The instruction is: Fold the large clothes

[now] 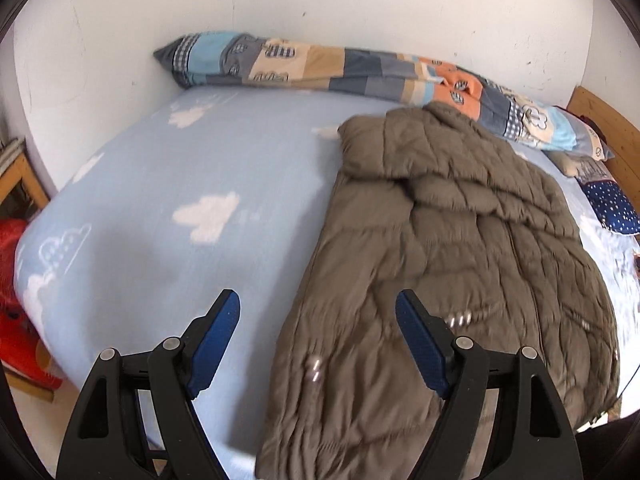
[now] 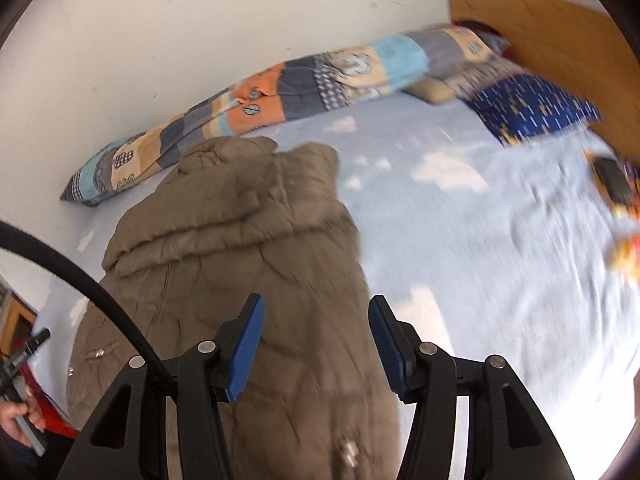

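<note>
Both claws hang apart, empty — left gripper, right gripper. The puffy brown quilted coat at lower centre may well spring open — padding resists creasing.

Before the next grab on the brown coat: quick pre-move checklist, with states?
1. Left gripper open, empty: ok.
2. Right gripper open, empty: ok.
3. Brown coat lying flat on the bed sheet: ok.
4. Coat apart from the patchwork quilt: not ok, its top corner reaches it.
5. Sleeves tucked in: cannot tell, blurred.
6. Cable hanging over the coat: not ok.
</note>
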Tool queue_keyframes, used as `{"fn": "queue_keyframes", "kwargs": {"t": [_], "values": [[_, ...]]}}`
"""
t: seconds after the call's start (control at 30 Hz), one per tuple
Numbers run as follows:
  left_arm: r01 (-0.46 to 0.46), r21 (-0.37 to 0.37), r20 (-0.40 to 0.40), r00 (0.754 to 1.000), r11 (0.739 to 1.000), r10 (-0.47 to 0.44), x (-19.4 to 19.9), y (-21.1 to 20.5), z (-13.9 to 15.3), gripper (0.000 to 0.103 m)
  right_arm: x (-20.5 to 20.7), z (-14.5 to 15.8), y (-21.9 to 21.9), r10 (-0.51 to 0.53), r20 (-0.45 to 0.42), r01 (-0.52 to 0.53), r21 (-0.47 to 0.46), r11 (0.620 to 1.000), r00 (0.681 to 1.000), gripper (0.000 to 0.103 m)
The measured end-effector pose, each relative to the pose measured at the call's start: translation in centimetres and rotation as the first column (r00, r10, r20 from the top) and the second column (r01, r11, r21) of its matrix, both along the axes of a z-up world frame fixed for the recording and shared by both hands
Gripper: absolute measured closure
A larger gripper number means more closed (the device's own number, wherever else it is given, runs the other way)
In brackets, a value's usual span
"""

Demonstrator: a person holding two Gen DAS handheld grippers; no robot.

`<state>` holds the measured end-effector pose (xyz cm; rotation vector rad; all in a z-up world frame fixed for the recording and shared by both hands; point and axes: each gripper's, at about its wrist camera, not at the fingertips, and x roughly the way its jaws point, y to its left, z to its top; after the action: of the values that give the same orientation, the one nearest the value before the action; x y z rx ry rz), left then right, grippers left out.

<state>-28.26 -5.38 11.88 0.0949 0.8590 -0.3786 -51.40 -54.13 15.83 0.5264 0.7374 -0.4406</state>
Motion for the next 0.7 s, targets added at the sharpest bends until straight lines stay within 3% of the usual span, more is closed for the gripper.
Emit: {"fn": "queue_keyframes", "kwargs": {"t": [0.2,0.37,0.47,0.7], "values": [[-0.024,-0.087,-0.187,0.982,0.996,0.007,1.3,2.9,-2.5,0.019,-5.0,-2.4,-1.1,-0.060,0.007,0.058,0.178,0.982,0.998,0.039],[-0.040,-0.122,-0.354,0.935,0.992,-0.005,2.0,3.7,-6.0,0.019,-5.3,-3.3,-0.7,-0.055,-0.023,0.058,0.194,0.979,0.998,0.038],[-0.041,-0.147,-0.391,0.920,0.988,-0.020,1.9,4.2,-6.7,0.019,-5.2,-3.6,-0.6,-0.053,-0.026,0.057,0.200,0.978,0.998,0.032],[-0.007,-0.195,-0.470,0.878,0.981,-0.087,0.9,3.6,-8.3,0.021,-5.9,-4.7,-0.8,-0.059,-0.049,0.069,0.230,0.971,0.997,0.032]]}}
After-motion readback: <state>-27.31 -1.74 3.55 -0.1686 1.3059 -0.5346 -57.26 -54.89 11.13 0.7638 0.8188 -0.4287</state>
